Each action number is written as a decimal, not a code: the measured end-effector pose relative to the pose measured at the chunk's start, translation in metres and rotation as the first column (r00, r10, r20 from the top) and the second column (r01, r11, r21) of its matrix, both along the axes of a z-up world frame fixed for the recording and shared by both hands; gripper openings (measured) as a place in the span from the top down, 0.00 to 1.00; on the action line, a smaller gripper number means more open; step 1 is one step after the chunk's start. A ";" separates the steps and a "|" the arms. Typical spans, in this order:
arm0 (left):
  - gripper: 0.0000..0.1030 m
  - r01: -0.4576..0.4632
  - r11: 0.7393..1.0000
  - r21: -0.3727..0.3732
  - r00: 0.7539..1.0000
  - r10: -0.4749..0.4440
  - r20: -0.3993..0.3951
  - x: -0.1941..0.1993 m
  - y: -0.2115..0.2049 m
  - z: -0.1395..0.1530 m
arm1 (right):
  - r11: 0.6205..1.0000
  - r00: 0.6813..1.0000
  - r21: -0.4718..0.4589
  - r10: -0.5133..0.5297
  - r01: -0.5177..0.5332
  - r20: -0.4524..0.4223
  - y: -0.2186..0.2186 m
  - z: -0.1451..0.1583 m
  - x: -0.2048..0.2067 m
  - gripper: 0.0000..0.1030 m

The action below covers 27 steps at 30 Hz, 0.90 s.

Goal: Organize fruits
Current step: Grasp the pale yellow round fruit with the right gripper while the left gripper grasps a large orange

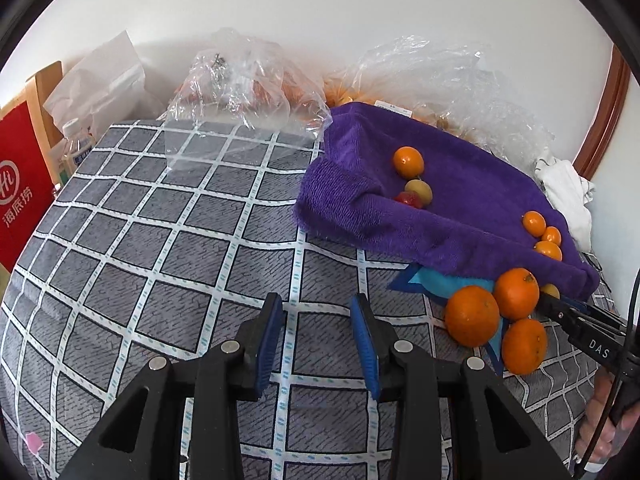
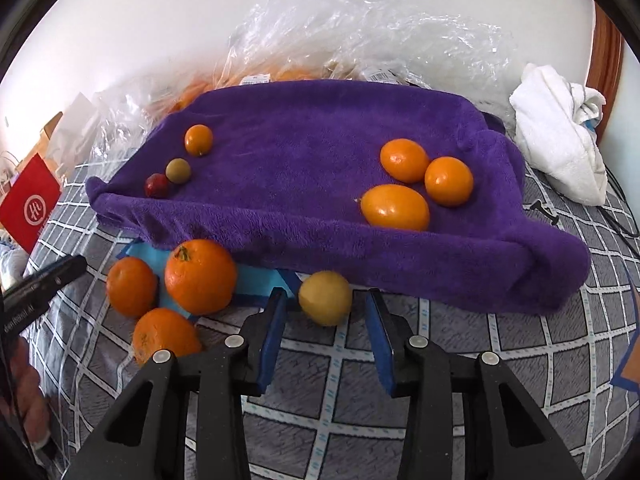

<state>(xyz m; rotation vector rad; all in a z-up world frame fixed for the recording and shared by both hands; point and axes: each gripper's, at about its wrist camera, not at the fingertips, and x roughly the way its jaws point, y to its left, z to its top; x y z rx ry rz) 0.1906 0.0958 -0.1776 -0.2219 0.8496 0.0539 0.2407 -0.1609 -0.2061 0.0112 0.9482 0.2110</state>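
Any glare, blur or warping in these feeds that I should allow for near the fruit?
Left wrist view: daylight, sharp; the checked cloth grid bows from fisheye, and the plastic bags glint. Right wrist view: the yellow fruit between the open right hand-held gripper is sharp, with soft shadows under the purple towel.

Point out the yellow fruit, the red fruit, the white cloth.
yellow fruit (image 2: pixel 325 298), right wrist view, centre of its skin
red fruit (image 2: pixel 157 185), right wrist view, its top
white cloth (image 2: pixel 556 128), right wrist view, middle fold
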 end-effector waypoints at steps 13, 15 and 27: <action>0.67 -0.014 0.997 -0.074 1.000 0.015 0.014 -0.002 0.010 -0.002 | 0.999 0.999 -0.047 0.000 0.002 0.040 0.004 -0.004 -0.007 0.74; 0.67 -0.015 0.997 -0.073 1.000 0.016 0.013 -0.002 0.009 -0.002 | 0.999 0.999 -0.052 0.003 0.000 0.040 0.005 -0.004 -0.006 0.74; 0.67 -0.001 0.997 -0.073 1.000 0.002 0.022 -0.003 0.007 0.000 | 0.999 0.998 -0.015 -0.036 0.037 0.059 -0.008 0.002 -0.014 0.75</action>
